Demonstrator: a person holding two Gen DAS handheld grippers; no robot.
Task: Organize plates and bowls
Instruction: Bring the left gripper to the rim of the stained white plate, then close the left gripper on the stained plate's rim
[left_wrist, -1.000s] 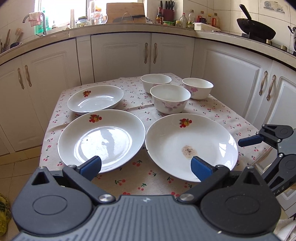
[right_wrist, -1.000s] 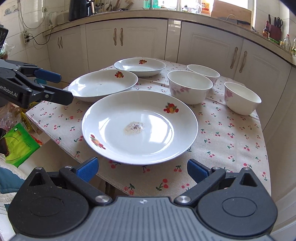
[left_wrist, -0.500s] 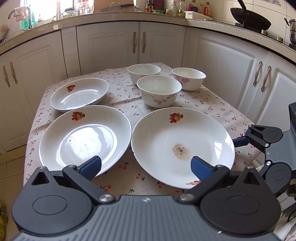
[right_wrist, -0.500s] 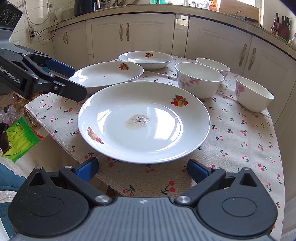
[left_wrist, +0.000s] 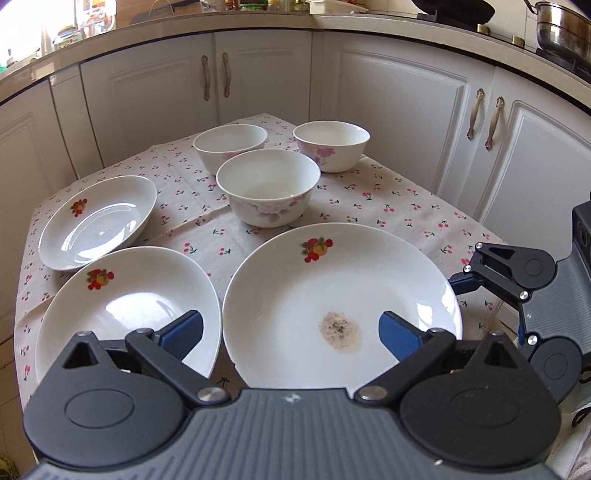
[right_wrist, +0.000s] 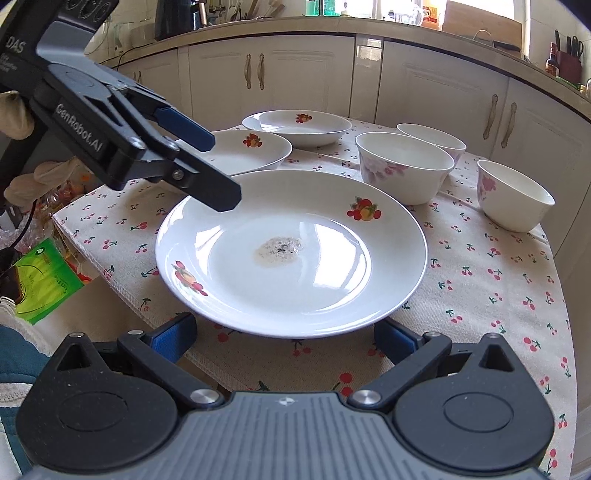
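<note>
Blue-padded left hand-held gripper (left_wrist: 290, 332) hovers wide open over two big plates; the right hand-held gripper (right_wrist: 284, 338) — also wide open — sits at the stained plate (right_wrist: 291, 251) near the counter (right_wrist: 480, 280) edge. Three bowls (left_wrist: 267, 186) stand behind.

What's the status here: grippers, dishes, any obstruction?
Left gripper and right gripper open, empty. Stained plate unlifted. Nothing blocking.

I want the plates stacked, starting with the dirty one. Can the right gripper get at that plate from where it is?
Probably yes. The right gripper is open at the near rim of the dirty plate, with nothing between. The left gripper hangs over the far-left rim and could crowd a lift.
</note>
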